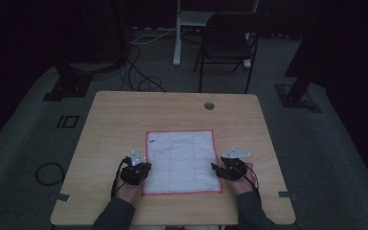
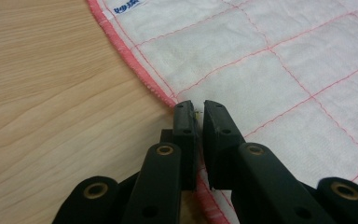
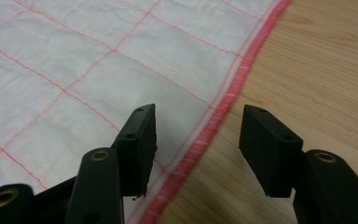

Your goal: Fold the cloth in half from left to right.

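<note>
While the white quilted cloth (image 1: pixel 182 160) lies flat on the counter (image 1: pixel 120 115), the left tool (image 2: pixel 196 106) is clenched on its red hem; the right tool (image 3: pixel 198 123) straddles the opposite hem, released; lifting or folding remains.

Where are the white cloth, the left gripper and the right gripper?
white cloth (image 1: pixel 182 163), high view, a bare middle square.
left gripper (image 2: pixel 198 108), left gripper view, between the near-closed jaw tips at the red hem.
right gripper (image 3: pixel 196 122), right gripper view, between the open jaw tips.
</note>
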Motion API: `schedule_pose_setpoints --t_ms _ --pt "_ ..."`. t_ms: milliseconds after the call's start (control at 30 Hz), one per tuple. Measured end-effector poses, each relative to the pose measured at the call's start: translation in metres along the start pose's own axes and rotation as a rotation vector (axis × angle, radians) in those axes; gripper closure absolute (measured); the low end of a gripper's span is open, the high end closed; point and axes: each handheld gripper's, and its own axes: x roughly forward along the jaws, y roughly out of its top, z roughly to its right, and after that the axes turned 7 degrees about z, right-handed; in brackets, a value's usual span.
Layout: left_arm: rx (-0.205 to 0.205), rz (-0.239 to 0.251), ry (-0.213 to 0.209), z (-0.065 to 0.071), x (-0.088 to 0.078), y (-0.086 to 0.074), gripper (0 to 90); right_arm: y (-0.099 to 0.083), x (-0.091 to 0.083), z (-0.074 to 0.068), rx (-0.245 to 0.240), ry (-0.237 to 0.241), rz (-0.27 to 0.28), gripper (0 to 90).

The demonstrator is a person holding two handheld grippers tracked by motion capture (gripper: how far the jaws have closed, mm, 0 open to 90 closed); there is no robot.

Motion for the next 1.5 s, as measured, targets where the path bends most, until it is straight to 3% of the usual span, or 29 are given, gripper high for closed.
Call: schedule_pose_setpoints --t_ms 200,300,400,533,700,967,1500 --pt "-0.004 -0.014 0.033 -0.017 -0.010 -0.004 84.5 0.000 0.000 0.000 0.000 0.001 0.001 46.1" --pt "-0.033 -0.020 0.057 -0.027 -0.013 -0.005 85.2 0.000 0.000 0.000 0.000 0.002 0.001 46.1" --pt "-0.079 -0.020 0.044 -0.032 -0.014 -0.005 86.7 0.000 0.001 -0.001 -0.003 0.004 -0.001 46.2" --pt "-0.094 0.003 0.017 -0.030 -0.016 0.000 87.2 0.000 0.002 -0.002 -0.005 0.006 -0.004 46.2" --pt "-0.085 0.062 -0.041 -0.022 -0.021 0.012 87.3 0.000 0.003 -0.003 -0.006 0.008 -0.006 46.1" --pt "-0.056 0.110 -0.123 -0.002 -0.022 0.035 87.5 0.000 0.003 -0.002 -0.003 0.010 -0.005 46.2" --pt "-0.011 0.128 -0.227 0.034 -0.010 0.059 87.6 0.000 0.003 -0.002 -0.001 0.010 -0.004 46.2"
